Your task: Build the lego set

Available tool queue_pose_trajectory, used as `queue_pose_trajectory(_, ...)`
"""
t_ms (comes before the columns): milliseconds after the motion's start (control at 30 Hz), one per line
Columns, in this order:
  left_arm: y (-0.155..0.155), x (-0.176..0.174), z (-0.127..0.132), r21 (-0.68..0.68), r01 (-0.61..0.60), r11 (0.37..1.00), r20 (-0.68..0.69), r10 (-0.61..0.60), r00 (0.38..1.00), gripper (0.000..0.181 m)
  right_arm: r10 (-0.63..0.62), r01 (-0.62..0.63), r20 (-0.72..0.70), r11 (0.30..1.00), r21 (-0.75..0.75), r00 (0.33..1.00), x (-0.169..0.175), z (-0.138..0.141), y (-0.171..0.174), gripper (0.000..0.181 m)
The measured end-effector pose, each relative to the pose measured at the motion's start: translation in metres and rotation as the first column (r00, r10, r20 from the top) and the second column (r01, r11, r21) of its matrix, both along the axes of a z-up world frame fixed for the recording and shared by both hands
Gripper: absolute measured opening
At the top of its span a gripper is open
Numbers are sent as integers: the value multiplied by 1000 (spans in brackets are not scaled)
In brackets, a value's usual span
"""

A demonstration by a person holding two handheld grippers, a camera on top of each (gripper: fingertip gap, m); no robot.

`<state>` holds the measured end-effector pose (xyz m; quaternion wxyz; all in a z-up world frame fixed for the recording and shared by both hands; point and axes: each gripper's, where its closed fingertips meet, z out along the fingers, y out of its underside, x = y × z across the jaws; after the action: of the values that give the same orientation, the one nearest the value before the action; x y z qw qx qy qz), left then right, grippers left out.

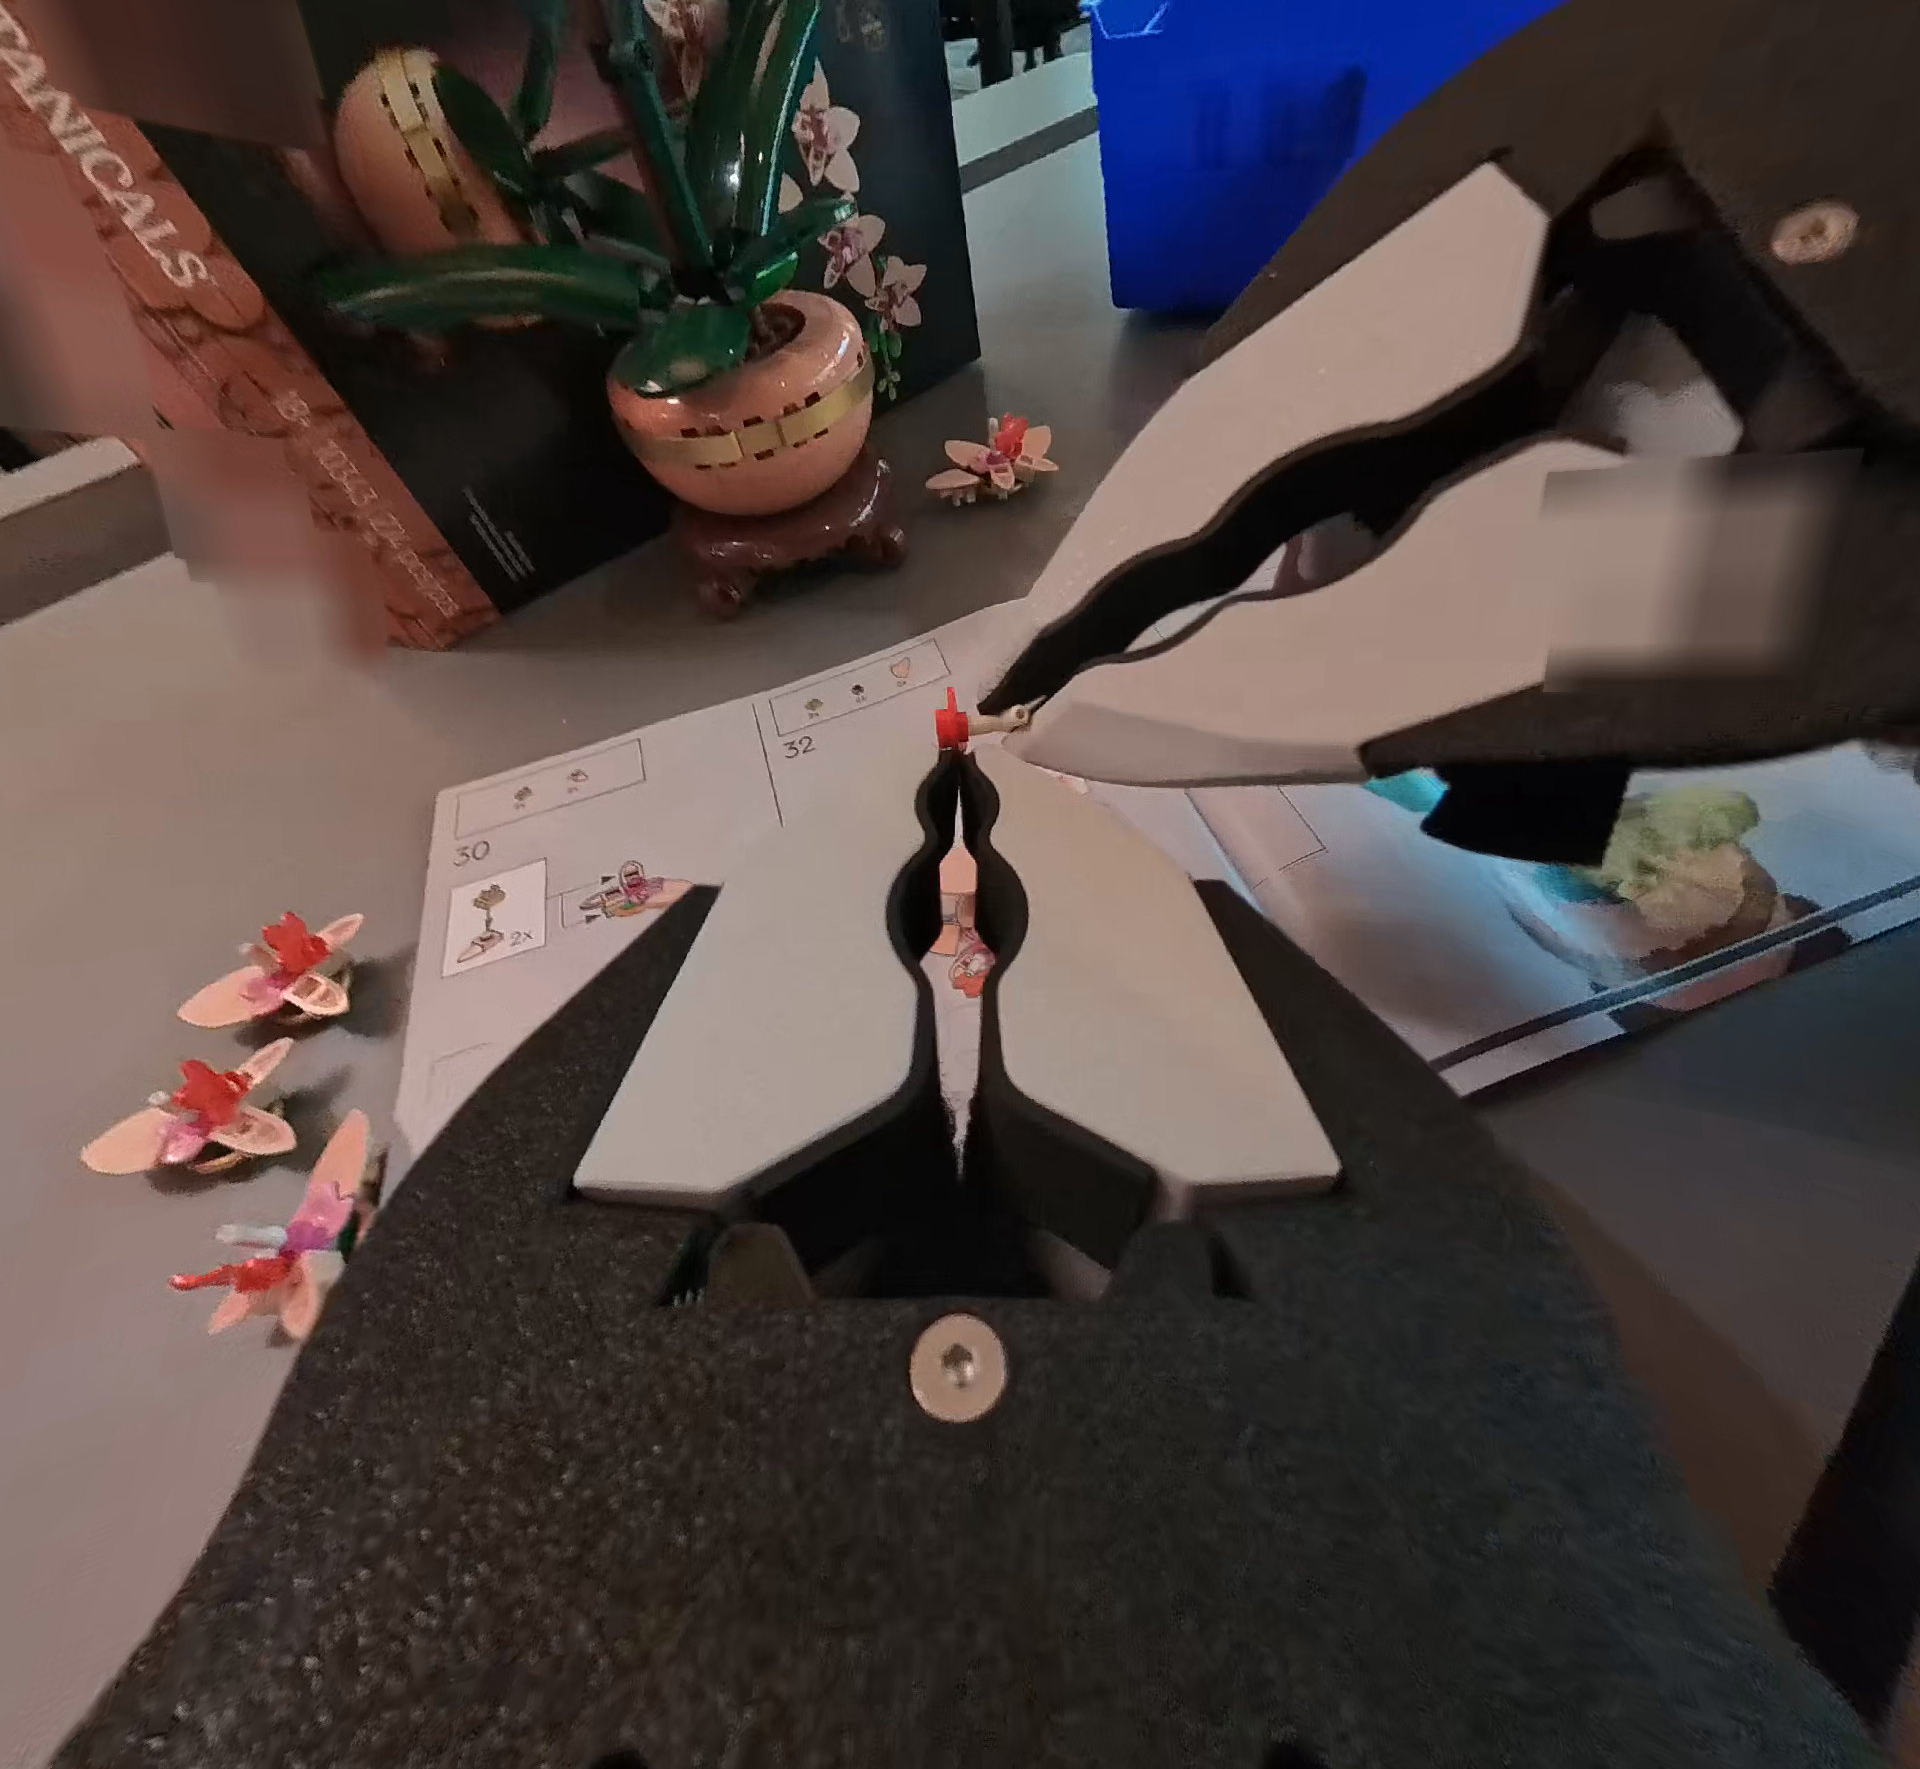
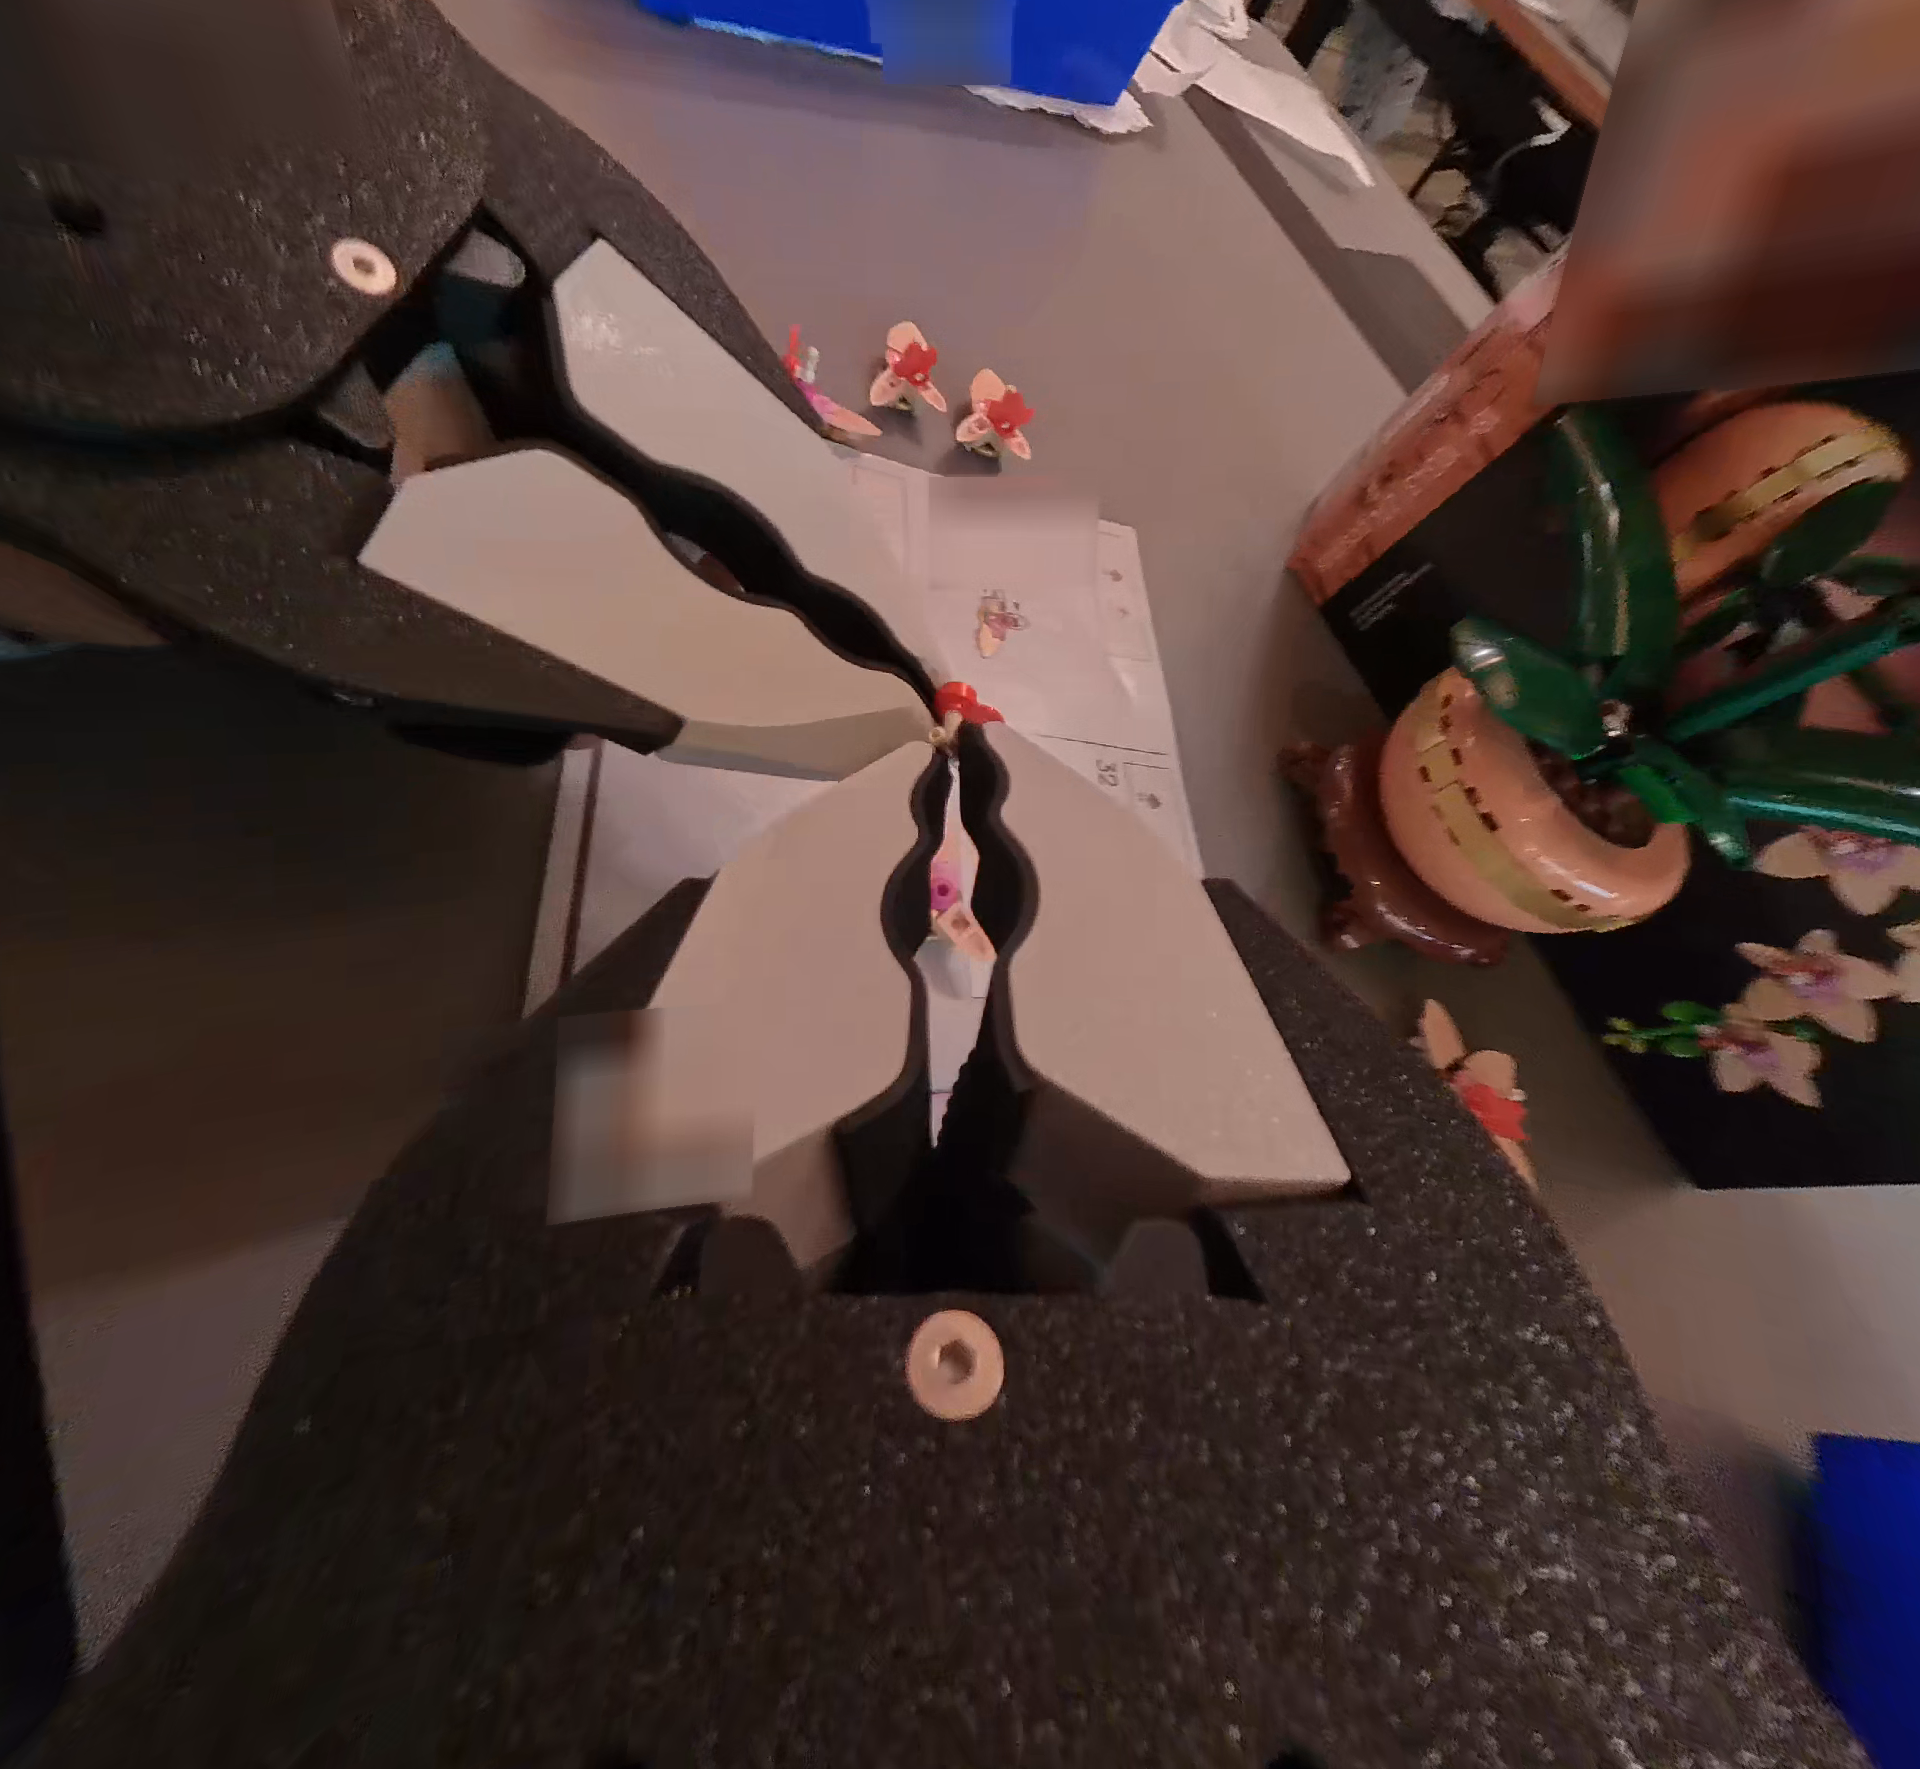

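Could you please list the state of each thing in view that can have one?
left tool: shut on red piece
red piece: held above the booklet
right tool: shut on small white piece
small white piece: touching the red piece
instruction booklet: open, flat on table
flowers: assembled, loose on table
potted plant model: upright

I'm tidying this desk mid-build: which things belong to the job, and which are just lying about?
In use:
- left gripper, shut on small red piece
- right gripper, shut on tiny cream pin
- open instruction booklet
- pink brick-built flowers
- potted brick orchid

Lying about:
- blue plastic bin
- dark printed set box
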<state>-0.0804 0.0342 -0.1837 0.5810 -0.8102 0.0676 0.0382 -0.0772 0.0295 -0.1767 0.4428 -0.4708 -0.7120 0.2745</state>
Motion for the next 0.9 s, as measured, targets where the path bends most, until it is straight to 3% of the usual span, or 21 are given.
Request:
queue_pose_trajectory(200, 1, 2, -4, -29, -18, 999, 12, 18, 1000, 0, -37, 34, 14, 986, 163, 999, 0, 0, 2, 2)
queue_pose_trajectory(333, 2, 4, 1, 24, -10, 1000, -79, 12, 997, 1, -28, 26, 13, 994, 107, 1000, 2, 4, 3, 2)
queue_pose_trajectory(533, -1, 17, 8, 82, 142, 986, -137, -130, 982, 1, 93, -93, -29, 996, -10, 995, 10, 10, 0, 2)
queue_pose_trajectory(633, -2, 19, 3, 44, 168, 985, -272, -150, 951, 1, 146, -147, 24, 987, 62, 989, 15, 5, -1, 2)
queue_pose_trajectory(900, -6, 29, -6, -20, 258, 966, -476, -236, 848, 1, 262, -268, 128, 963, 37, 957, 26, -6, -4, 2)
